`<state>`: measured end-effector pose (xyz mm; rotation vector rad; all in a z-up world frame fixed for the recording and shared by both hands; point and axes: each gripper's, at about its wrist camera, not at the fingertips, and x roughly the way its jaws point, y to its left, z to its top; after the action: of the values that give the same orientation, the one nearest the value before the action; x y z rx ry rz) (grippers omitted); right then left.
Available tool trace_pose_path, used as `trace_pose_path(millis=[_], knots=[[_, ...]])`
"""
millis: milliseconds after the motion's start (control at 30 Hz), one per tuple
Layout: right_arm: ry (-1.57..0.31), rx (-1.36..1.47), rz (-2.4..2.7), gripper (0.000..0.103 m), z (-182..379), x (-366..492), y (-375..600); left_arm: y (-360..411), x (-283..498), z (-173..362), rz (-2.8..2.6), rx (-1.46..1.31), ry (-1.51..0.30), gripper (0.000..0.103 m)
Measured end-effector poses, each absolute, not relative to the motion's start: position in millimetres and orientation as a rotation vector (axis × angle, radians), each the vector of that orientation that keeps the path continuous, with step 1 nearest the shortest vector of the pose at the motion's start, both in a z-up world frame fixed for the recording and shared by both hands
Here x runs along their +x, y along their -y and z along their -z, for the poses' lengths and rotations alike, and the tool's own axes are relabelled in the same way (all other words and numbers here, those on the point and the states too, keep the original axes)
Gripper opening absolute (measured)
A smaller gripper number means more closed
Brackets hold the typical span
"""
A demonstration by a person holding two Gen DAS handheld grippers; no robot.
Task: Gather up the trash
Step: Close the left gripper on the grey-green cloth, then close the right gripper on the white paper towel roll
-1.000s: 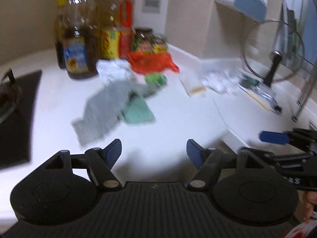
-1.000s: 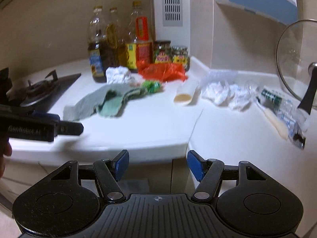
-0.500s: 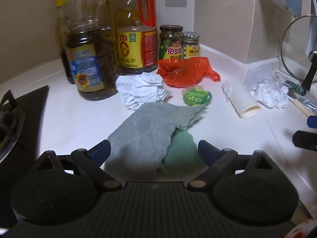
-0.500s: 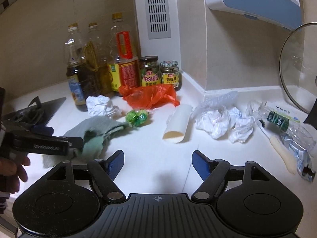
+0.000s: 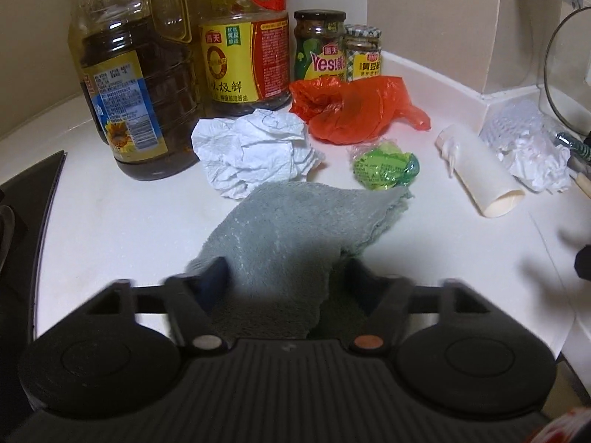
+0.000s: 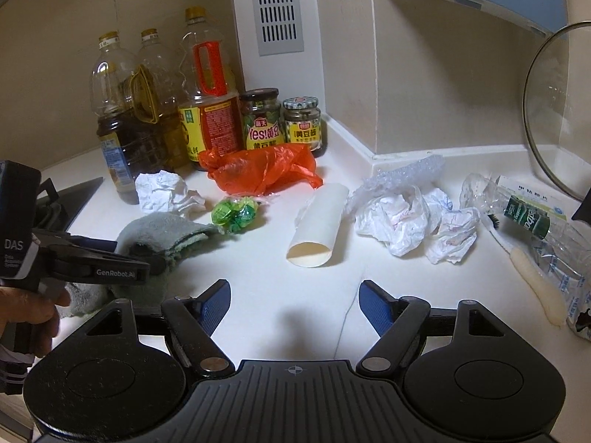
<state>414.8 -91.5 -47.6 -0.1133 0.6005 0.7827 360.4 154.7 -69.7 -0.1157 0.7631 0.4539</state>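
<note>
Two grippers work over a smooth white surface (image 6: 266, 295) set in a tiled corner. The left gripper (image 5: 284, 277) has its jaws closing around a nubbly grey-green cloth (image 5: 295, 225), the fabric bunched between them. The right gripper (image 6: 295, 295) hangs with jaws apart over bare surface. Trash lies scattered: a crumpled white paper ball (image 5: 255, 151) at 11 o'clock from the cloth, a crinkly orange plastic bag (image 5: 354, 110) at 12, a shiny green wrapper (image 5: 384, 168) at 1, a stiff paper tube (image 6: 321, 229) at 2. Beyond the tube sit wadded tissues (image 6: 413, 221) and a crushed clear bottle (image 6: 535, 221). Oil bottles (image 6: 129, 129) and jars (image 6: 262, 118) line the back wall; a black hob (image 5: 26, 214) bounds the surface at 9 o'clock.
</note>
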Motion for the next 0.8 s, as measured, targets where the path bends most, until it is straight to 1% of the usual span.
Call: trace_pose_path(millis=[33, 67, 133, 533, 800], knots=[[-0.602, -0.112, -0.780, 0.076, 48, 416, 91, -154, 360, 68, -0.457, -0.105, -0.761, 0.033], [-0.603, -0.108, -0.780, 0.076, 48, 417, 91, -153, 359, 67, -0.461, -0.098, -0.761, 0.023], [-0.604, -0.106, -0.785, 0.076, 49, 418, 89, -154, 356, 63, -0.447, -0.117, -0.757, 0.019], [-0.589, -0.101, -0.781, 0.076, 49, 419, 85, -137, 309, 21, -0.395, -0.219, -0.653, 0.017], [-0.615, -0.051, -0.743, 0.076, 52, 457, 68, -125, 299, 14, -0.397, -0.238, -0.634, 0.017]])
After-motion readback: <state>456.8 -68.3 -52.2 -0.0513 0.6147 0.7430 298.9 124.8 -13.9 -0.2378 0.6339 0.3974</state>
